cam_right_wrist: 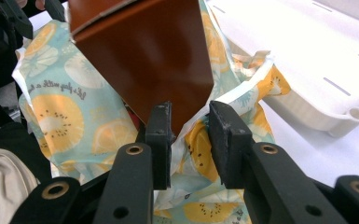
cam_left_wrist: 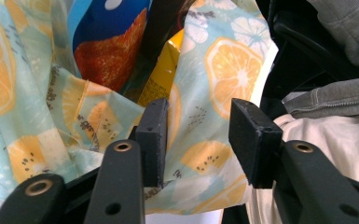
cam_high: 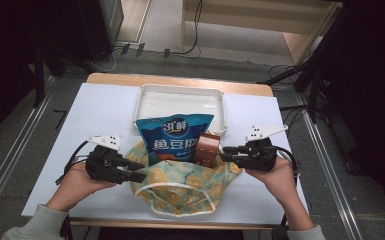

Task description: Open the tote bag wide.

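**First onlooker:** Table (cam_high: 55, 165) first, covered in white, reaching from the near edge to a wooden strip at the far side. On its far half sits a white tray (cam_high: 180, 97), shallow and rectangular.

**Second onlooker:** And nearer than the tray?

**First onlooker:** A cloth bag (cam_high: 182, 187) printed with lemon and orange slices, slumped at the near centre, mouth facing the tray. A blue snack packet (cam_high: 172, 137) stands up out of it, and a brown carton (cam_high: 208, 147) leans just to the packet's right, also in the bag's mouth.

**Second onlooker:** Where are the hands?

**First onlooker:** One on each side of the bag. The left gripper (cam_left_wrist: 205, 140) is at the bag's left edge. Its jaws stand apart, with the printed cloth lying behind and between them, not pinched; it has let go.

**Second onlooker:** The right one?

**First onlooker:** The right gripper (cam_right_wrist: 191, 140) is at the bag's right edge, beside the carton. A fold of the bag's rim and the carton's lower corner sit in the gap between its jaws. Whether the pads press on the cloth, I cannot tell.
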